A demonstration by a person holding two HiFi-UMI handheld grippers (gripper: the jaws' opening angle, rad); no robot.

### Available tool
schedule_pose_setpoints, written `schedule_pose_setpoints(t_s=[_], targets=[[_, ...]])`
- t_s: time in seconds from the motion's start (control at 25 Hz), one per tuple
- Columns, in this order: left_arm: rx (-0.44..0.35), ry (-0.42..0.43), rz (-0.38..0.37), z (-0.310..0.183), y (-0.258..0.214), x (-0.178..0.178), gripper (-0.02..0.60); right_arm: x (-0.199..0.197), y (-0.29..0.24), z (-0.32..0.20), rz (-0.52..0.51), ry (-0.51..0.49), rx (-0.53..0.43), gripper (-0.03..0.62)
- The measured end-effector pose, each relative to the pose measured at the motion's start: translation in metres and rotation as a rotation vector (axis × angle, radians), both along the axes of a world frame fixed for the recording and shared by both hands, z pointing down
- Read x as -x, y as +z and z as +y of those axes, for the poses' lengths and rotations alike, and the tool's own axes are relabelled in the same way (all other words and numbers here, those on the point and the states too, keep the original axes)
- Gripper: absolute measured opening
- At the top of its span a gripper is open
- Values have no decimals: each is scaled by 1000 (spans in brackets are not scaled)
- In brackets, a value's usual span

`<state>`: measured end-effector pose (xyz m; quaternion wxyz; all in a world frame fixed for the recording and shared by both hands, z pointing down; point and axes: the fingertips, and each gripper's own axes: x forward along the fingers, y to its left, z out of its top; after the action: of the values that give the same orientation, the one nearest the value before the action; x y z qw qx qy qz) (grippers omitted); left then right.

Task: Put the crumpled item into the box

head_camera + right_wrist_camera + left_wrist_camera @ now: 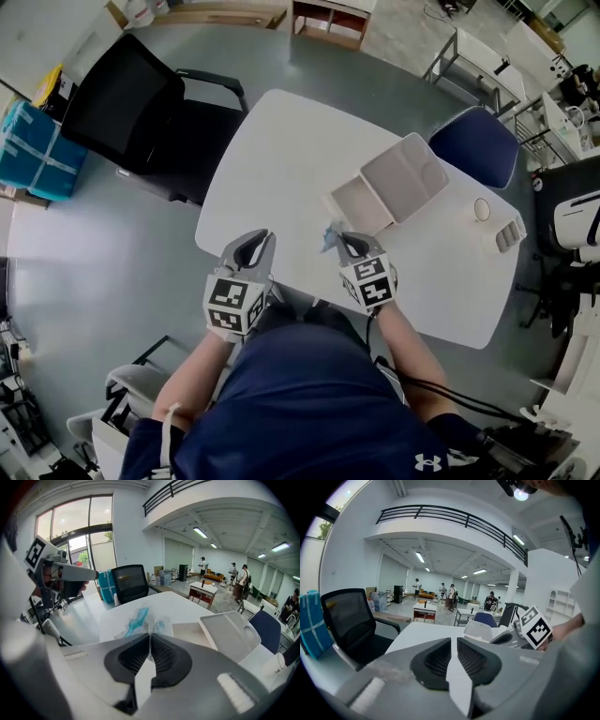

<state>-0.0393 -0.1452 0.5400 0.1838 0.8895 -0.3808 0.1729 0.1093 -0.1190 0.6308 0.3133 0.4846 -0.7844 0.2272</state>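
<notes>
Here, crumpled item [136, 621] between fingers [135, 656] of right gripper [150, 636]

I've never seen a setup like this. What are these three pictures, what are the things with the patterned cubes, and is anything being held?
There is no robot here. A person holds a hand-held claw in each hand, and the patterned cubes are part of the claws. The head view looks down from the person's head. The other two views come from a camera riding on each claw. On the white rounded table lie an open white box with its lid laid back, a small round white object and a small grey ribbed object. The right claw is shut on the crumpled clear wrapper with teal print, just short of the box. The left claw is shut and empty.
</notes>
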Motion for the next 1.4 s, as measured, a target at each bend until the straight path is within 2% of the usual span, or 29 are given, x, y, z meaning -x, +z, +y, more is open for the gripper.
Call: schedule_pose_setpoints(t_s=[0.32, 0.64, 0.8, 1.08, 1.4], targets=[[-41, 18, -1, 2, -19, -15, 43, -63, -3, -14, 75, 119, -22, 11], [-15, -49, -24, 3, -11, 8, 43, -106, 20, -39, 241, 110, 30, 11], [6, -88, -31, 3, -4, 20, 43, -111, 39, -44, 282, 76, 77, 11], [37, -130, -37, 7, 8, 34, 43, -112, 71, -47, 420, -53, 130, 11], [51, -153, -38, 7, 11, 44, 43, -108, 98, -47, 445, -113, 219, 11]])
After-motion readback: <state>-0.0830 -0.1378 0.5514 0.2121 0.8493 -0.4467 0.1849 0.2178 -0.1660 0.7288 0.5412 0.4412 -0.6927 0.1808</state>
